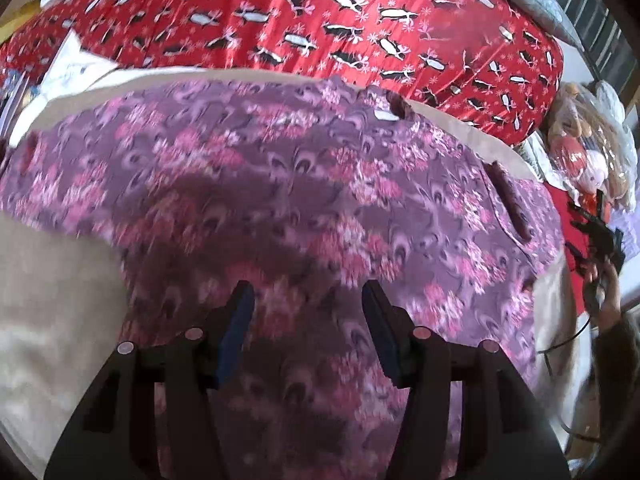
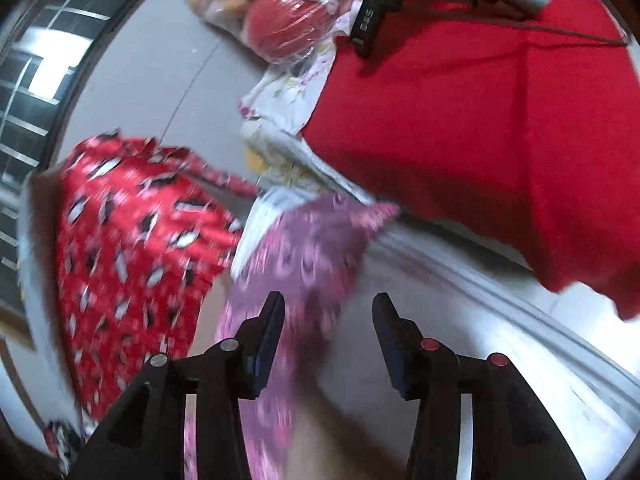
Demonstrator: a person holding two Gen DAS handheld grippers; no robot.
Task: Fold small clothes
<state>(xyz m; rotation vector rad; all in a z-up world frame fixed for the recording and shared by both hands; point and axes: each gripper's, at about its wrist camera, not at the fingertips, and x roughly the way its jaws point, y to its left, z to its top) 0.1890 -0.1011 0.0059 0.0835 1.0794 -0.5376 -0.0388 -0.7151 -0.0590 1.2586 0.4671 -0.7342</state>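
Note:
A small purple garment with a pink flower print (image 1: 304,208) lies spread on a beige surface (image 1: 52,320). My left gripper (image 1: 308,304) hovers over its near part, jaws open and empty. In the right wrist view the same garment (image 2: 304,252) shows with one corner sticking out to the right. My right gripper (image 2: 328,316) is open and empty over the garment's right edge. The right gripper also shows at the far right of the left wrist view (image 1: 596,232), held in a hand.
A red cloth with a black and white penguin print (image 1: 320,24) lies beyond the garment; it also shows in the right wrist view (image 2: 132,248). A plain red cloth (image 2: 500,132), a bag of toys (image 2: 280,16) and a grey rail (image 2: 500,300) lie on the right.

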